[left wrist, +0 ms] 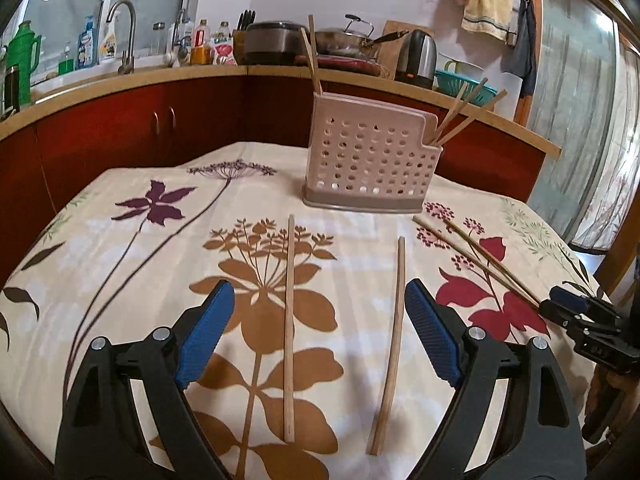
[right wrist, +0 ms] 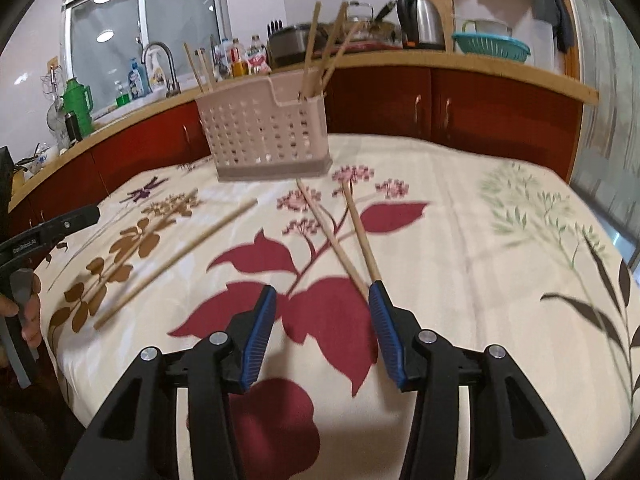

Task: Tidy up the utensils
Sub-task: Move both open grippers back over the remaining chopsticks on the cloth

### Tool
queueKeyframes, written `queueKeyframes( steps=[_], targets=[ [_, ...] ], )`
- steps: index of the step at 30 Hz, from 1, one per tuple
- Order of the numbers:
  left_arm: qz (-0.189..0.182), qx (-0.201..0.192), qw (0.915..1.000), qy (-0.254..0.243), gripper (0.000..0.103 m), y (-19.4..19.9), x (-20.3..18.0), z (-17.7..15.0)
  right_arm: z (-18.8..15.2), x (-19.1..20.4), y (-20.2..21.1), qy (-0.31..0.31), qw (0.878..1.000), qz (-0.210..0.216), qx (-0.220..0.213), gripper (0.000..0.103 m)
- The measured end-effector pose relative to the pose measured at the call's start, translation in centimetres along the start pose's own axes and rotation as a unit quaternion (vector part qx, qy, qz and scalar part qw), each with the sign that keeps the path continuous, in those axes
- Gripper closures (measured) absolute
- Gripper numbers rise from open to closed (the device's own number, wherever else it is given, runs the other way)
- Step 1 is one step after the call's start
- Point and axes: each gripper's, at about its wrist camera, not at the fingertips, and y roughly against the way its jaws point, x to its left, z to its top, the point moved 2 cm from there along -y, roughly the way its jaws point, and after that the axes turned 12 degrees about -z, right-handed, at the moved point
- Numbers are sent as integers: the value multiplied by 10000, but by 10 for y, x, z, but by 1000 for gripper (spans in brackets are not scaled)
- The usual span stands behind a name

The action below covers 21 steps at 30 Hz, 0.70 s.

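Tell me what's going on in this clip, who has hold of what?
A person with a claw in each hand is sorting chopsticks into the perforated holder, which already has some standing in it. Nothing is gripped now. The left claw is open over two loose chopsticks on the floral tablecloth. The right claw is open at the near ends of a crossed pair.
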Motion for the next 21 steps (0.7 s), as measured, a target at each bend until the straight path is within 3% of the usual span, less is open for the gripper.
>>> queueKeyframes(
  steps=[8, 21],
  targets=[
    [-27, 33, 10000, -25, 18, -2, -2, -2, -9, -6, -14, -112, 9990, -150, 402, 55],
    [-69, 92, 9999, 9, 18, -8, -4, -4, 1, -18, -16, -165, 9987, -305, 384, 55]
  ],
)
